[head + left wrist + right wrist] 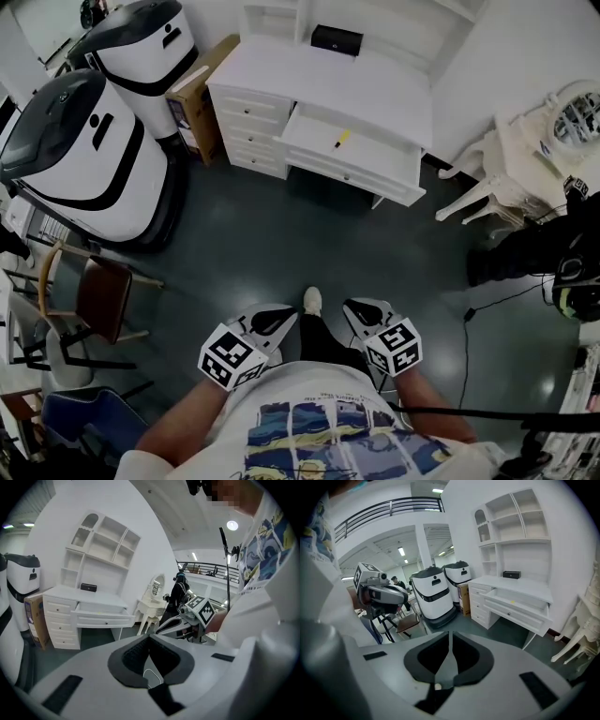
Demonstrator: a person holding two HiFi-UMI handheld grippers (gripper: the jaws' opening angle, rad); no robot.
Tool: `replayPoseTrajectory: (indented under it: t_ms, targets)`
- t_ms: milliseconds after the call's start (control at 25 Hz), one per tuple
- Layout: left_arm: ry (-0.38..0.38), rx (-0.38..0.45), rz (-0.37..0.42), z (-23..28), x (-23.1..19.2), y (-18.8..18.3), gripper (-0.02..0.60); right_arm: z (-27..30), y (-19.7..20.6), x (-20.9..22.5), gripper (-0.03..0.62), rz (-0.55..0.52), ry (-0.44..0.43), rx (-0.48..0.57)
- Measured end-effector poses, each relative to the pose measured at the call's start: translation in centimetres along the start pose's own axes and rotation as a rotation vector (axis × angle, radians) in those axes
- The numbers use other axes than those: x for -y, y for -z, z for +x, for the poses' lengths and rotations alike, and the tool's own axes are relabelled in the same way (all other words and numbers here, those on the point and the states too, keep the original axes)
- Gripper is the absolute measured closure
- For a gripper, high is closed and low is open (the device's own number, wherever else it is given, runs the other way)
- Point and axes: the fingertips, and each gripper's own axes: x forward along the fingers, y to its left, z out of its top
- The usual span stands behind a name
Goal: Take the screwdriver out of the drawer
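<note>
Dark floor (281, 234) underfoot; L gripper (284, 316) & R gripper (353, 308) both clenched, empty, near body. Screwdriver (342, 139) lay in open drawer (356, 174) of white surface (375, 84), well ahead. Approach step, prob.; next: walk up, open one gripper.

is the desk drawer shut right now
No, the drawer stands pulled out from the white desk, with the yellow screwdriver lying inside it.
</note>
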Motion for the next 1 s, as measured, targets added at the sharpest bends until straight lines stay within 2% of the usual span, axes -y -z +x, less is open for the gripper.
replayPoseTrajectory:
  t_ms: [200, 280, 320, 400, 520, 800, 1000]
  targets:
    - [-0.064, -0.008, 0.012, 4.4, -4.3, -5.0, 0.568, 3.1, -4.6, 7.4, 0.553, -0.008, -0.027, 0.026]
    - [-0.099, -0.018, 0.021, 5.8, -6.2, -7.1, 0.568, 4.5, -6.5, 9.7, 0.484, 0.004, -0.052, 0.04]
    - [-0.115, -0.017, 0.029, 6.5, -6.7, -8.1, 0.568, 4.9, -7.2, 10.8, 0.473, 0.001, -0.065, 0.043]
    - [-0.142, -0.013, 0.043, 7.8, -7.7, -9.7, 0.566, 5.9, -8.0, 13.1, 0.473, -0.021, -0.083, 0.038]
    - [-0.169, -0.016, 0.023, 9.3, -9.5, -11.1, 0.566, 7.9, -8.6, 16.2, 0.471, -0.026, -0.094, 0.013]
    - [-0.193, -0.011, -0.014, 9.7, -14.9, -12.8, 0.566, 13.3, -11.5, 18.9, 0.471, 0.015, -0.105, -0.004]
    - [-0.159, 0.012, 0.015, 9.3, -20.4, -14.3, 0.566, 18.0, -14.4, 20.7, 0.474, 0.041, -0.055, -0.005]
